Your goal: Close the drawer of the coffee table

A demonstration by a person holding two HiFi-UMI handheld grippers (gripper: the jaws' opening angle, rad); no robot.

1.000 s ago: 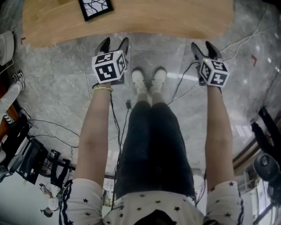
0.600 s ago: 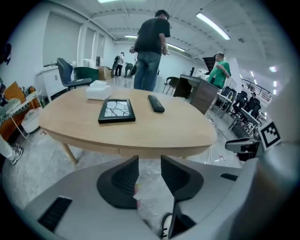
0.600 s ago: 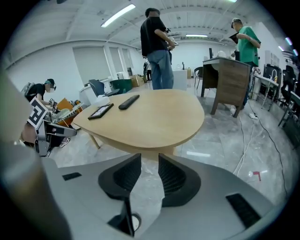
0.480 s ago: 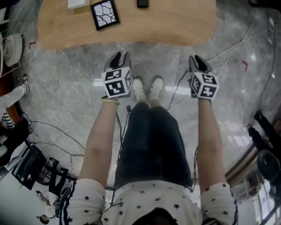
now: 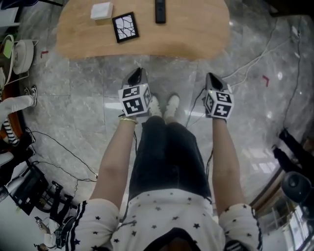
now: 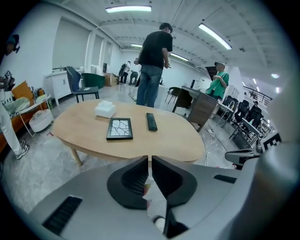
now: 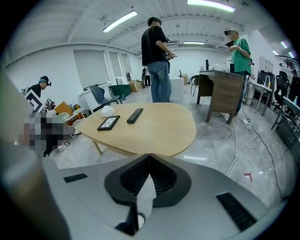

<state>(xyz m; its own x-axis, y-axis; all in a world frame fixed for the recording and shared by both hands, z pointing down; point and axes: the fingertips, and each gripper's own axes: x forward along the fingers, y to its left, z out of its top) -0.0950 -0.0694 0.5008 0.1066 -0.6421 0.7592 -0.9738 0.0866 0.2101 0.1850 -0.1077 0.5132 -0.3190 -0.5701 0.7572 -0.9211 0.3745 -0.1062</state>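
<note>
Coffee table with a pale oval wooden tabletop (image 5: pixel 191 29) stands at 12 o'clock, apart from both grippers; its drawer is out of sight.
Left gripper (image 5: pixel 136 74) jaws are closing, a thin slit left, nothing between; right gripper (image 5: pixel 211 77) jaws meet, empty.

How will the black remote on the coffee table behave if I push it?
The remote lies flat on the smooth tabletop, so it should slide rather than roll or tip. It looks slim and rigid, probably light.
</note>
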